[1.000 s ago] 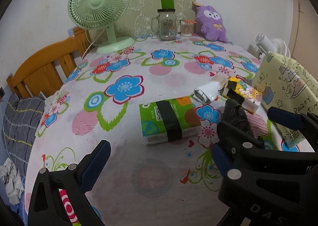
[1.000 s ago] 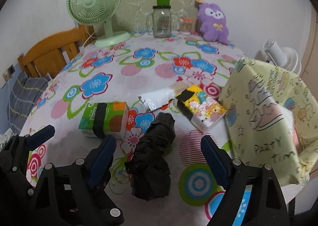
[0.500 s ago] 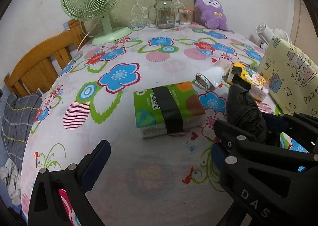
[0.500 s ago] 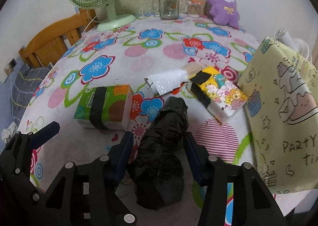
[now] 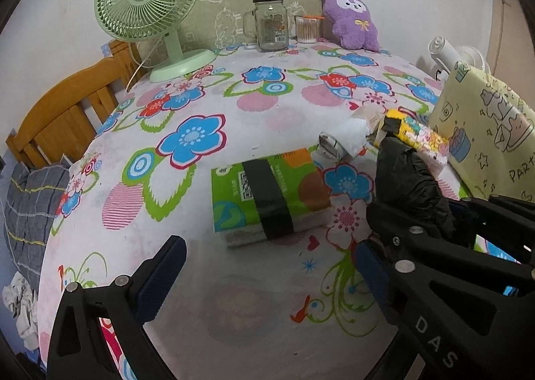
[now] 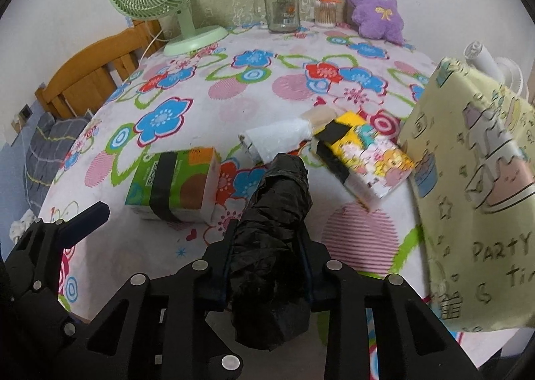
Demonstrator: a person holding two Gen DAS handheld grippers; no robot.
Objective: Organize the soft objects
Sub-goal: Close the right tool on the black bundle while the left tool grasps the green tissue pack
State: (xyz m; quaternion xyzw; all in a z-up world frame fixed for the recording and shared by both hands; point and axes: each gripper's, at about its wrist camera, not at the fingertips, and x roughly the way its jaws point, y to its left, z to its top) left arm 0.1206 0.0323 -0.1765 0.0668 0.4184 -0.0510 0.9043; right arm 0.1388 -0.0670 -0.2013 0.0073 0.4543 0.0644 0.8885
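Observation:
A crumpled black plastic bundle (image 6: 277, 206) lies on the flowered tablecloth (image 6: 207, 105). My right gripper (image 6: 267, 246) has its jaws closing on the bundle's near part, and both pads press its sides. The left wrist view shows the same bundle (image 5: 404, 176) at the right. My left gripper (image 5: 267, 256) hangs open over bare cloth, just short of a green tissue pack (image 5: 267, 199) banded with black tape. Beyond it lie a white roll (image 5: 344, 142) and a yellow cartoon tissue pack (image 5: 418, 139). A purple plush (image 5: 351, 18) sits at the far edge.
A pale yellow "party" gift bag (image 6: 485, 179) stands at the table's right edge. A green fan (image 5: 150, 5), a glass jar mug (image 5: 271, 25) and a cotton swab pot (image 5: 306, 28) line the back. A wooden chair (image 5: 60, 112) stands at the left.
The right gripper's jaws have come together from wide apart onto the black bundle. The left gripper has stayed open and barely shifted.

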